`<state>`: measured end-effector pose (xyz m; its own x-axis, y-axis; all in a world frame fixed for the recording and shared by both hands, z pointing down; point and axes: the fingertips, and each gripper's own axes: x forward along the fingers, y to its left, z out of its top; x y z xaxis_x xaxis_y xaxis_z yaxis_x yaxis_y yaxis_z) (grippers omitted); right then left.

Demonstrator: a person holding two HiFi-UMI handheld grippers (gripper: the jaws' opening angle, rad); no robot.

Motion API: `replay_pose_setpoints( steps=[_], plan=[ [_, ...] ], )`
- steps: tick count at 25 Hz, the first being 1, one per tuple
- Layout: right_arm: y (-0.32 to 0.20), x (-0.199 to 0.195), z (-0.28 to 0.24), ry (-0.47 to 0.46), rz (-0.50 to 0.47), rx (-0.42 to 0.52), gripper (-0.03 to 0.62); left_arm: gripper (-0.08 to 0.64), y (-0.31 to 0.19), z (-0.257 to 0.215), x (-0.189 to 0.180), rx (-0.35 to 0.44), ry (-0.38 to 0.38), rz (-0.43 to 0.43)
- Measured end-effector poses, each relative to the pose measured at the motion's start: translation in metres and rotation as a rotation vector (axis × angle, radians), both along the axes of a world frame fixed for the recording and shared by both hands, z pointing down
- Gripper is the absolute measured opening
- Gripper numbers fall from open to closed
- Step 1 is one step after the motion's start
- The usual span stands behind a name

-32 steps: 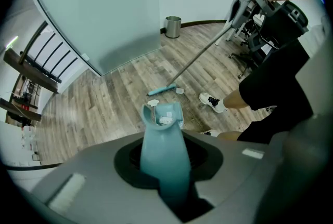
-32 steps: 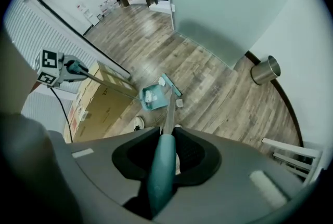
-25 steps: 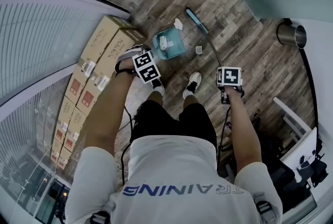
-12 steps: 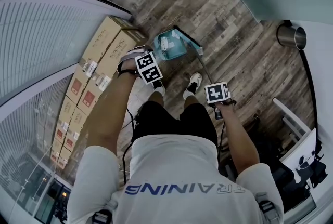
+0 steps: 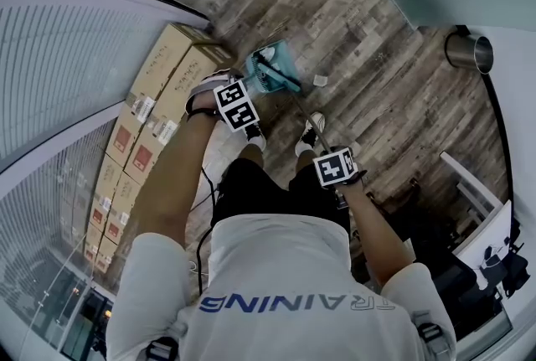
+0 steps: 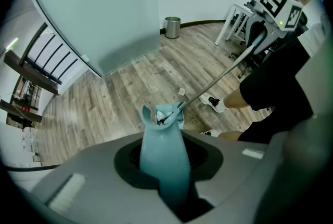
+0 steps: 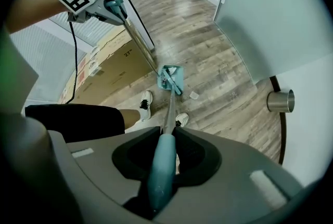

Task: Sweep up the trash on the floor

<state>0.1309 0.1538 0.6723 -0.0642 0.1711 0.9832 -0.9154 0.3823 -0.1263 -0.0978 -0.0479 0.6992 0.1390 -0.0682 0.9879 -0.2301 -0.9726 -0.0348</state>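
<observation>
Trash scrap (image 5: 320, 80) white, squarish; teal plastic dustpan (image 5: 278, 59), broom (image 7: 170, 103); wood-plank floor (image 5: 360, 16).

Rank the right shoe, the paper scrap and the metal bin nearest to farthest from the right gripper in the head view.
1. Right shoe, just beyond the right gripper.
2. Paper scrap, right of the dustpan.
3. Metal bin, upper right corner.

Wood-plank floor (image 5: 368, 24) bears a teal dustpan (image 5: 270, 81), a paper scrap (image 5: 320, 80) nearby, cardboard boxes (image 5: 159, 91), a metal bin (image 5: 467, 51).

One dustpan (image 6: 161, 158), one broom (image 7: 162, 166), one loose paper scrap (image 5: 320, 80), one metal bin (image 5: 467, 52).
</observation>
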Motion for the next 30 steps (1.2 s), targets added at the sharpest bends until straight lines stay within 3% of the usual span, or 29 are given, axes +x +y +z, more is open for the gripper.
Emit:
replay_pose_setpoints(
  steps=[3,9,16,22,25,30],
  plan=[
    [-0.003,0.012,-0.003,-0.014,0.084,0.024,0.104,0.094,0.000,0.000,0.001,0.002,0.000,0.002],
    [-0.001,0.060,-0.012,-0.035,0.375,0.034,0.104,0.094,0.002,0.000,0.001,0.005,0.001,0.004],
    [0.000,0.133,-0.013,0.024,0.660,0.079,0.106,0.094,0.004,-0.001,0.002,0.011,-0.002,0.006],
    [0.006,0.180,0.005,0.153,0.756,0.088,0.106,0.094,0.004,-0.001,0.001,0.011,-0.002,0.006],
    [0.011,0.181,0.015,0.183,0.804,0.070,0.104,0.094,0.003,-0.001,0.002,0.015,-0.001,0.009],
    [0.013,0.141,0.029,0.092,0.937,0.040,0.104,0.094,0.003,-0.001,0.002,0.017,-0.002,0.014]
  ],
)
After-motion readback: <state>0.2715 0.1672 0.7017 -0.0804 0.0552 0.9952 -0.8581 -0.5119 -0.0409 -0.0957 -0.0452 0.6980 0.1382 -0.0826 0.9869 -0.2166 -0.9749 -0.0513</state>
